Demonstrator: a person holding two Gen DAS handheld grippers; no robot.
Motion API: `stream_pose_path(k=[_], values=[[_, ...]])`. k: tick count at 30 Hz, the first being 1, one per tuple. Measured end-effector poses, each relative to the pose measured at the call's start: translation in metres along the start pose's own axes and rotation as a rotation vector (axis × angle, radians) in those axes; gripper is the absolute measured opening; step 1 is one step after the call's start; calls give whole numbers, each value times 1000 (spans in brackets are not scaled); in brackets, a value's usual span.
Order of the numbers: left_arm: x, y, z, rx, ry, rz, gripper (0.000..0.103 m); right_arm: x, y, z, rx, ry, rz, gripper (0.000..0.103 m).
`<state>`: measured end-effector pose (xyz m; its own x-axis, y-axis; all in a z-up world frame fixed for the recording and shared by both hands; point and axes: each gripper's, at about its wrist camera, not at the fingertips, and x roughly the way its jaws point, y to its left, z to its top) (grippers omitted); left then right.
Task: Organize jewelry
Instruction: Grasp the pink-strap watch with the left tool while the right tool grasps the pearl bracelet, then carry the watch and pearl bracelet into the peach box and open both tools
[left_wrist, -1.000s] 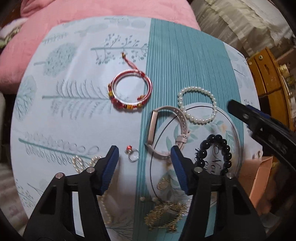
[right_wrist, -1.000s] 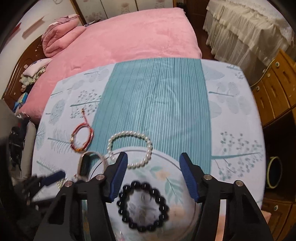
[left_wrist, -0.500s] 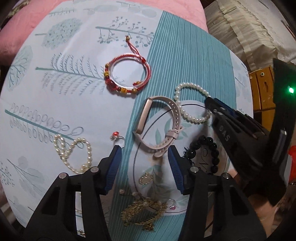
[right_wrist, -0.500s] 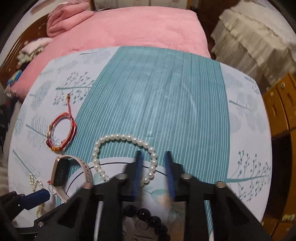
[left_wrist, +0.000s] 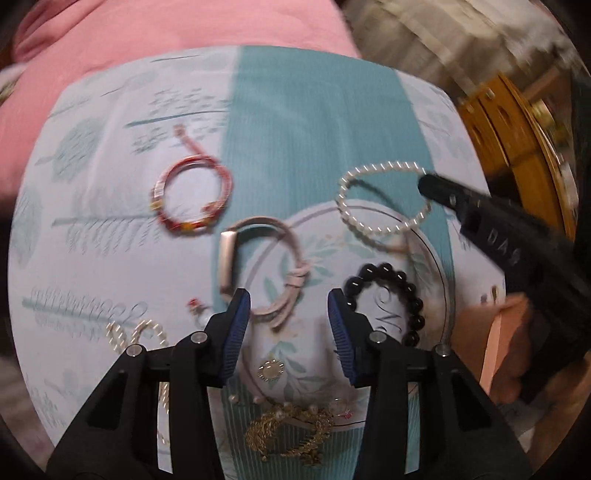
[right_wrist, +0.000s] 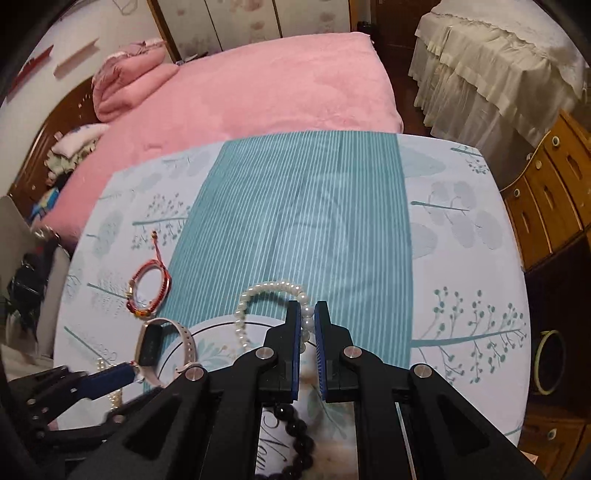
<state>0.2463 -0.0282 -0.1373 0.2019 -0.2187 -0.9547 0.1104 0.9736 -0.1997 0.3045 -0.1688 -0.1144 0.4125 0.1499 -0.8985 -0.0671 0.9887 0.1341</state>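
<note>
The right gripper (right_wrist: 307, 317) has its fingers (right_wrist: 294, 332) pinched nearly together on the white pearl bracelet (right_wrist: 258, 291), which lies half on the round floral tray (left_wrist: 436, 258) and half on the teal-striped tabletop (right_wrist: 314, 206). The left gripper (left_wrist: 290, 314) hovers with fingers (left_wrist: 236, 325) spread wide and holding nothing, over the pink watch band (left_wrist: 258, 258). The black bead bracelet (left_wrist: 391, 295) rests in the tray.

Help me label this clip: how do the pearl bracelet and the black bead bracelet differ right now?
The pearl bracelet has small white beads; the black bead bracelet has larger dark ones. The pearl one is clamped in the right gripper; the black one lies free. The pearl one straddles the round card's edge; the black one lies within it. Both are closed bead loops.
</note>
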Motion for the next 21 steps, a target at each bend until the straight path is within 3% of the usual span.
stream_pose_path(k=[4,9,21], values=[[12,-13,5,83,3,26,41,-17,-10,-2,18,-15,30,7],[27,-14,13,91,16,36,41,-46,-18,-7,32,-37,60,7],[42,-32,18,186,-14,90,9,-112,-34,-19,61,-112,117,7]])
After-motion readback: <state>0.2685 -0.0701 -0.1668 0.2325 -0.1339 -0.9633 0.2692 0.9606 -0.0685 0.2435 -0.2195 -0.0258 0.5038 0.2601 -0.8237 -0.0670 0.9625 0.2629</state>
